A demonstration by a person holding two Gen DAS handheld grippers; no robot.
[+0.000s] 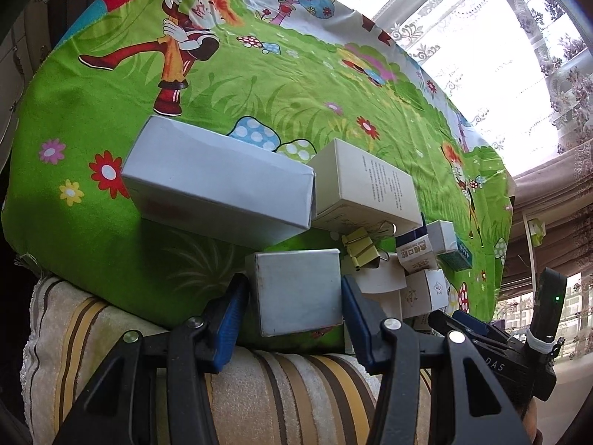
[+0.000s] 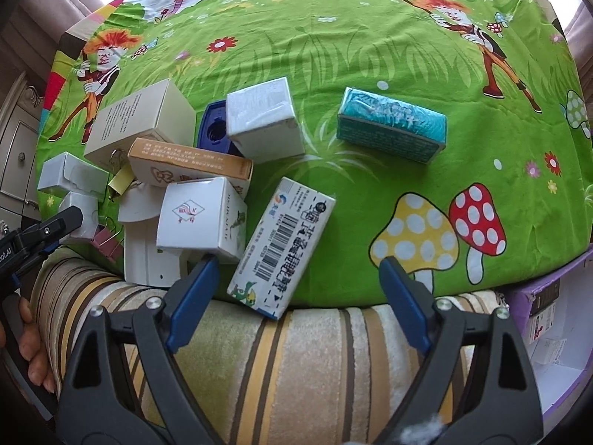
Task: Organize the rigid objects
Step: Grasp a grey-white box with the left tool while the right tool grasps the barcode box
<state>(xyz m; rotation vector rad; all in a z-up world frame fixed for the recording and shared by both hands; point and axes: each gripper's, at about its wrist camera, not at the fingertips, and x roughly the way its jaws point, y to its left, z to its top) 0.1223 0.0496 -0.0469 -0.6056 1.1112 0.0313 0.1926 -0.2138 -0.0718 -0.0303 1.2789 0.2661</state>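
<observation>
Left gripper (image 1: 294, 296): jaws pinching a small plain white box (image 1: 298, 291), blue pads against its two side faces; box sits at the near edge of the green cartoon cloth (image 1: 111, 193), over the striped towel (image 1: 289, 382). No print legible on its visible faces.

Right gripper (image 2: 296, 296): jaws spread wide, nothing gripped; the barcode box (image 2: 281, 244) lies between them, touching neither pad. Its long axis runs diagonally, near end overhanging the striped towel, far end pointing up-right onto the cloth. Printed face up: barcode, large Chinese characters (not readable), small cartoon figure at the near end.

Left of the barcode box: a white cube box with red diamond logo (image 2: 202, 217), an orange-topped box (image 2: 189, 165). Beyond it to the right, a teal box (image 2: 391, 126), long axis across the view, well apart from the pile
</observation>
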